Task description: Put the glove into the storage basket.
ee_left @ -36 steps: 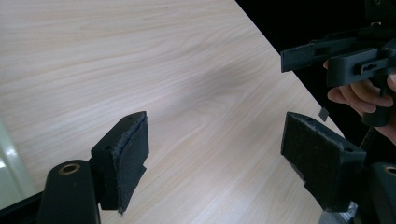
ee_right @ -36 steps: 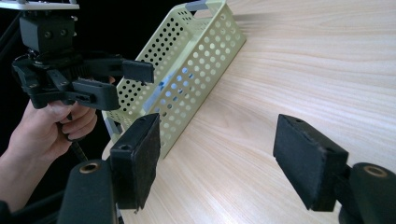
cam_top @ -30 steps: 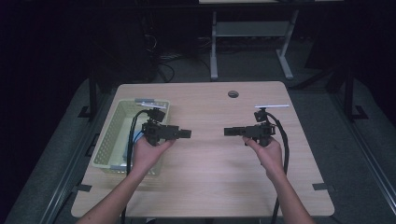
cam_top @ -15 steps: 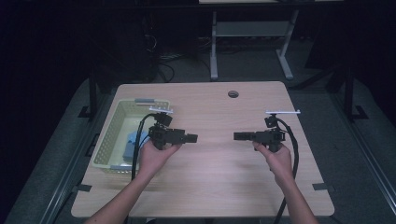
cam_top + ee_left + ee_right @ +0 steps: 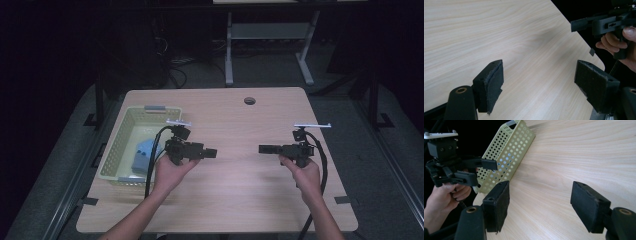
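Two grippers (image 5: pixel 212 153) (image 5: pixel 262 148) (one per hand), one table (image 5: pixel 240 120), one green basket (image 5: pixel 122 137), one blue object (image 5: pixel 144 154) inside.

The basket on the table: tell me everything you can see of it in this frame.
The basket is a pale yellow-green rectangular tray with perforated walls, plastic by the look of it, with a grey tab on each short end. It sits upright and flat near the left edge of the wooden table. Inside lies a light blue object, too small to identify. The left gripper is held just to its right; from above I cannot tell whether hand or cable touches the rim. The right gripper view shows its hole pattern.
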Motion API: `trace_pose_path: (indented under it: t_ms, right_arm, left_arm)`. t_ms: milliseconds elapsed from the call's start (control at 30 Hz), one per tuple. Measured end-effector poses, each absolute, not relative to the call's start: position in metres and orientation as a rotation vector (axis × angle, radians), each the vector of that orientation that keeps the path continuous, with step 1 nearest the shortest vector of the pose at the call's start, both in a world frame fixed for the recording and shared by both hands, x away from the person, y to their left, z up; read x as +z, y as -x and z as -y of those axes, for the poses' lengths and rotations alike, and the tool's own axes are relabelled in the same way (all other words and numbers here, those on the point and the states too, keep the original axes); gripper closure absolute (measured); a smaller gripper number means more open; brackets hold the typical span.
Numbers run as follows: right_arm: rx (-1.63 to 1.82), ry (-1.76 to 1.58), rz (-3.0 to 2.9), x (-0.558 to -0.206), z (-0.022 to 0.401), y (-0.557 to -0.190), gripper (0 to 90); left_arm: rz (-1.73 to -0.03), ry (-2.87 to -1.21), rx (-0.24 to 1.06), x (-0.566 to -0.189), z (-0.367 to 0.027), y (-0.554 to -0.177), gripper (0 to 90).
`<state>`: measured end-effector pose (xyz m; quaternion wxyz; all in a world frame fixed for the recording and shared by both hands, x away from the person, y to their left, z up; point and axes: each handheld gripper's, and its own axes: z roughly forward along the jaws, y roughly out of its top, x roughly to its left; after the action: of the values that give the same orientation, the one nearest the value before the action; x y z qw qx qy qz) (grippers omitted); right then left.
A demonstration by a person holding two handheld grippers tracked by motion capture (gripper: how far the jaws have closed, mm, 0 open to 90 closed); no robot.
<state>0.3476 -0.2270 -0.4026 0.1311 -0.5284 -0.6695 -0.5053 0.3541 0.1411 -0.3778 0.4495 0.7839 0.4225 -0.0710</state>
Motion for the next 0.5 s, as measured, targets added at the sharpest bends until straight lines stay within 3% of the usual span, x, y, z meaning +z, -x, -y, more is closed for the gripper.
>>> trace_pose_path:
  t_ms: [500]
  right_arm:
    - [-1.443, 1.590, 1.915, -0.420, 0.250, -0.334, 30.8]
  left_arm:
    - [-1.032, -1.944, -0.201, -0.390, -0.129, -0.348, 23.1]
